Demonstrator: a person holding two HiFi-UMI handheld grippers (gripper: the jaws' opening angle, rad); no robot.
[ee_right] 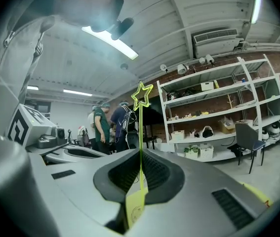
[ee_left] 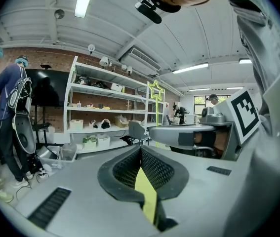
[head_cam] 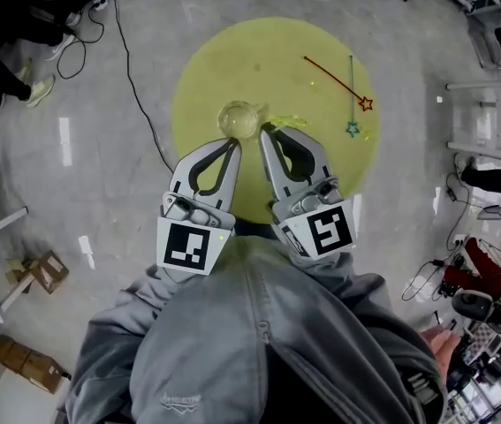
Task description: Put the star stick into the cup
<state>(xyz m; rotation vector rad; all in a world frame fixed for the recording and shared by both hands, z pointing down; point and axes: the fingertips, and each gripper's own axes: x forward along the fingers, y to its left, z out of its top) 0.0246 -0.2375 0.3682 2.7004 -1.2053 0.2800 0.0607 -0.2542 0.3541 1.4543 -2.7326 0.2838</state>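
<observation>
My right tongs (ee_right: 140, 154) stand clamped on a yellow star stick (ee_right: 140, 132), its star out past the tips; my left tongs (ee_left: 140, 149) are pressed together on nothing. Both hover just beside the clear cup (head_cam: 237, 119) on the yellow table (head_cam: 232, 60). The stick is gripped but not yet in the cup.

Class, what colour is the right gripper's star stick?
The star stick is yellow, clearest in the right gripper view.

Yellow table (head_cam: 223, 60): 6 o'clock rim hidden behind left gripper (head_cam: 234, 141) and right gripper (head_cam: 266, 132). Yellow star stick (ee_right: 140, 132): lower end buried in right gripper's jaws.
</observation>
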